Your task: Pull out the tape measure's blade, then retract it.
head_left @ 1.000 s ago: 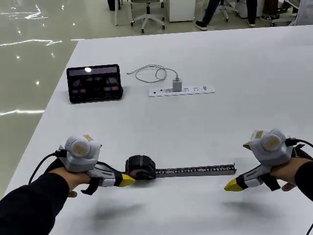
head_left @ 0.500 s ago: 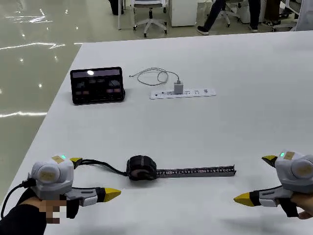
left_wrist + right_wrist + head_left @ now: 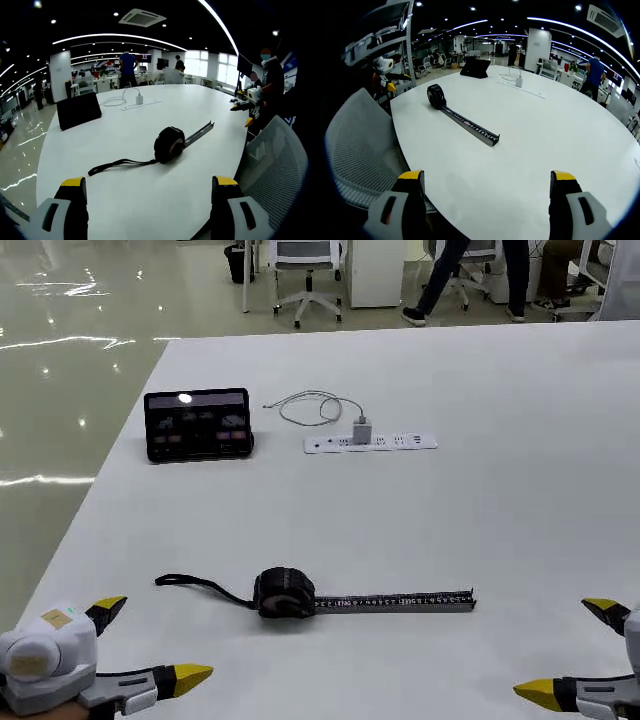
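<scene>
Left claw [image 3: 155,640] back off blade-out tape measure [image 3: 284,592]

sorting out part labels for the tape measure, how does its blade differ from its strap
The blade runs straight out of the case; the strap curves off the opposite side. The blade is a flat strip with printed markings; the strap is a plain black cord. Both lie on the table, ungripped.
</scene>
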Demonstrator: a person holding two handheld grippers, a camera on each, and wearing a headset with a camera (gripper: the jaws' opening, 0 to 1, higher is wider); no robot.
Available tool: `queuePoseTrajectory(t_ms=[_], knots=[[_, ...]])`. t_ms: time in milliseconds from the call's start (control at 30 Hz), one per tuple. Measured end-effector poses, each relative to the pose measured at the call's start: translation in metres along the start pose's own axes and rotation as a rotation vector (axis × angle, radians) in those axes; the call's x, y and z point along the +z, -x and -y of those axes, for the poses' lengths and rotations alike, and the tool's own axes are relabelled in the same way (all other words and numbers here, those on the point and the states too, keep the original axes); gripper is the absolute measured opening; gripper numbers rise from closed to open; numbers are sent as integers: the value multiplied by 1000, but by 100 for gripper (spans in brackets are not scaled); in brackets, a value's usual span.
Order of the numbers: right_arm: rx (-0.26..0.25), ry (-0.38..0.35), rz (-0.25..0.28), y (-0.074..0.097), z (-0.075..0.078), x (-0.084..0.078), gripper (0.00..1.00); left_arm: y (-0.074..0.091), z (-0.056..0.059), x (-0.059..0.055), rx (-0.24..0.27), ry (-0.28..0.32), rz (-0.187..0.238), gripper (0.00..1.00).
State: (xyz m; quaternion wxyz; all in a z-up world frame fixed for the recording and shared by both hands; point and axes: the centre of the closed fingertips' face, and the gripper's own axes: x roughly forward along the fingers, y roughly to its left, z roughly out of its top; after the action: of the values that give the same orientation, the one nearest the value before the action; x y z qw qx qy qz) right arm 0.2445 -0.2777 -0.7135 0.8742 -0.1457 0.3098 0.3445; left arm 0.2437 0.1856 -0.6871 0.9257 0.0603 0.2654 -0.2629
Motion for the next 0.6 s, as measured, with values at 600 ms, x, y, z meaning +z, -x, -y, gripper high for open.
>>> queuePoseTrajectory(t_ms=[600], knots=[[-9,5,4,18,6,-14,100,4,9,-9,-34,-13,-43,100]])
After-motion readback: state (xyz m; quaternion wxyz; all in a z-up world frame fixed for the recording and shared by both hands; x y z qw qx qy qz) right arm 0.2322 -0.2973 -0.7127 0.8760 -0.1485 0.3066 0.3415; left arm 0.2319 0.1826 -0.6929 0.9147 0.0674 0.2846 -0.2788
